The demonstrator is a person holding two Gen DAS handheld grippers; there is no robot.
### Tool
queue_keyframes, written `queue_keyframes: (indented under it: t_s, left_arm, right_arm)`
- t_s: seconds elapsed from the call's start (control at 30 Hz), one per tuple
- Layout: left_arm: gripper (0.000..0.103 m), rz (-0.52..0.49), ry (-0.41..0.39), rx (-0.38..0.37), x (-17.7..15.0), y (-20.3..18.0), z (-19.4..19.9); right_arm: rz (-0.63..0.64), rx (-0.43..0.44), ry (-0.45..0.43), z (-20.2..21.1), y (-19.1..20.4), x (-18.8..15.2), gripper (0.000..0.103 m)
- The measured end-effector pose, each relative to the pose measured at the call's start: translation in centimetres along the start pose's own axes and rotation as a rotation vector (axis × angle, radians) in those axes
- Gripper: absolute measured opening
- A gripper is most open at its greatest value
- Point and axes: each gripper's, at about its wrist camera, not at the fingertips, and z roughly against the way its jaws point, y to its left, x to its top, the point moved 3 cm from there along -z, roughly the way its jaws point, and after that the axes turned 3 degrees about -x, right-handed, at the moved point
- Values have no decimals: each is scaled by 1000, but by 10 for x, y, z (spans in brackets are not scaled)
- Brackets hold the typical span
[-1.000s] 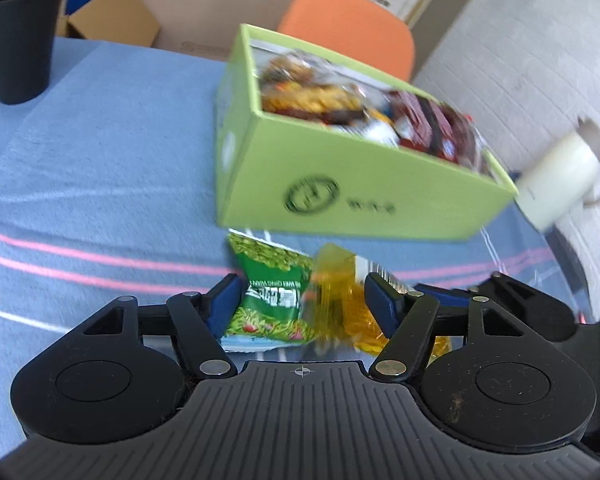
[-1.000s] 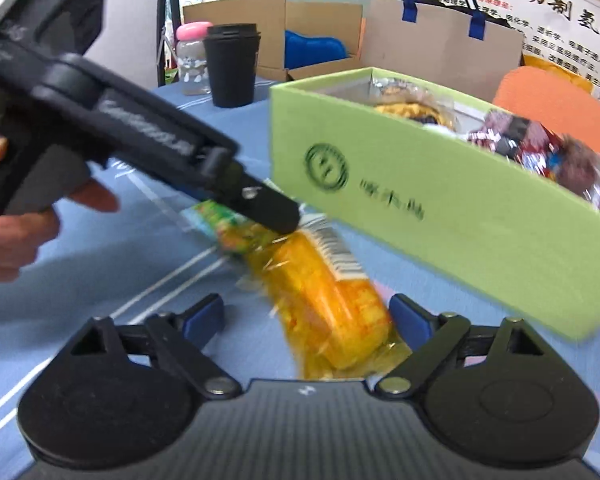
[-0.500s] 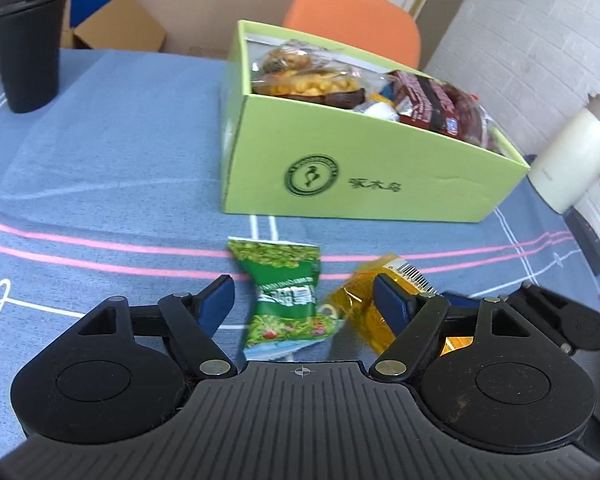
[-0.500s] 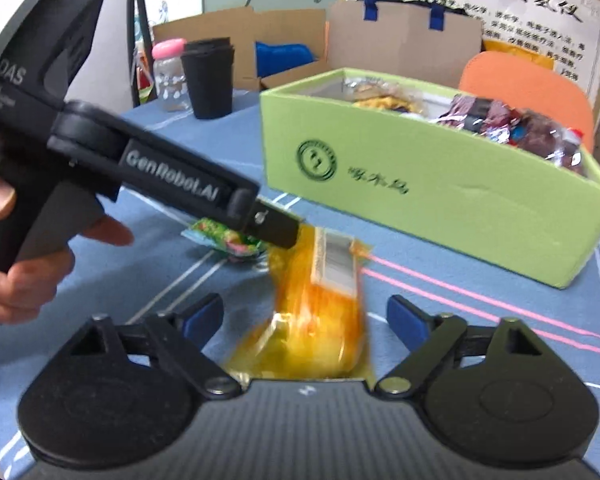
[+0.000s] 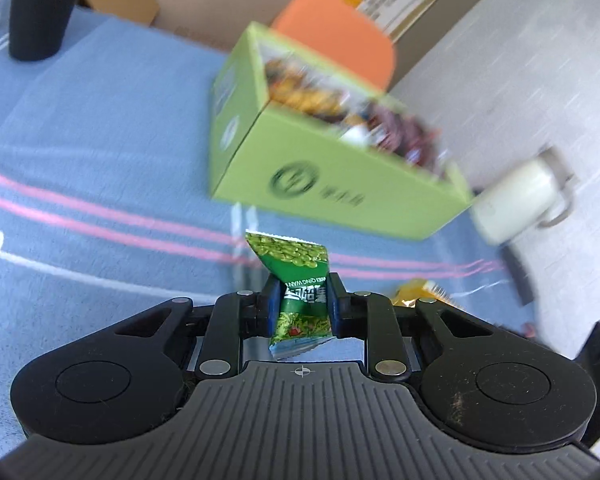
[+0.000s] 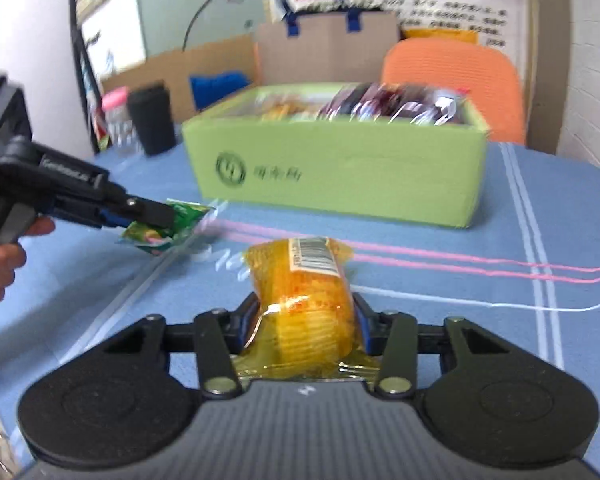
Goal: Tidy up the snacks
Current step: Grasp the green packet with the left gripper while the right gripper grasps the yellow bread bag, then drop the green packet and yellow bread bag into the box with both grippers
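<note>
So my left gripper [image 5: 299,304] has just clamped shut on the green pea packet [image 5: 300,280], pads pinching it mid-body so the top sticks up and a corner hangs down behind. The packet reads "WEI QING WAN" plus some Chinese characters I can't make out. My right gripper [image 6: 306,316] has also just closed, squeezing the yellow cake pack [image 6: 304,292] on both sides; there's a white barcode sticker [image 6: 312,256] on its top end, digits too blurry to read.

The green snack box [image 6: 340,176] sits at 12 o'clock in the right view, and up around 1 o'clock in the left view. It has a round dark logo and a few characters on the front wall, smeared by motion blur. It's open-topped and already packed with wrapped snacks [image 6: 392,104]. From the right camera I can see the left gripper at 9 o'clock with the green packet in its tips, held just above the blue tablecloth [image 6: 540,208]; white lettering on its side is unreadable here.

Room-wise: clear cloth between both grippers and the box's front wall. Black cup [image 6: 152,120] at 10 o'clock, well apart. White kettle [image 5: 520,200] at 3 o'clock in the left view, near the box's corner.
</note>
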Motion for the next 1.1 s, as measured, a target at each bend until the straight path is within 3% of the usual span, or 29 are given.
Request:
queue_keyframes:
  t_s: [0.13, 0.3, 0.4, 0.53, 0.63, 0.7, 0.77, 0.83, 0.9, 0.93, 1.1]
  left_arm:
    - [0, -38, -64, -82, 33, -23, 19]
    - [0, -99, -160, -50, 86, -44, 16]
    - [0, -99, -174, -20, 113, -43, -7]
    - [0, -90, -133, 111, 127, -26, -57]
    - [3, -88, -68, 156, 119, -9, -89]
    - [5, -115, -89, 163, 118, -11, -88]
    - [15, -116, -98, 150, 117, -12, -85]
    - [42, -125, -121, 174, 118, -13, -79]
    - [63, -142, -170, 180, 117, -18, -63]
    - [67, -143, -192, 170, 117, -20, -55]
    - [74, -153, -263, 138, 110, -36, -14]
  right_arm:
    - [22, 55, -102, 9, 8, 47, 46]
    - [118, 30, -181, -26, 17, 112, 46]
    - [148, -8, -164, -68, 16, 139, 46]
    - [171, -30, -46, -138, 11, 144, 47]
    - [168, -22, -34, -151, 7, 145, 51]
    - [182, -18, -36, -150, 9, 145, 54]
    - [175, -6, -39, -147, 11, 143, 60]
    - [156, -20, -62, -139, 10, 146, 69]
    - [124, -14, -104, -125, 7, 150, 80]
    - [106, -11, -124, -115, 6, 151, 86]
    - [26, -42, -206, -55, 0, 136, 90]
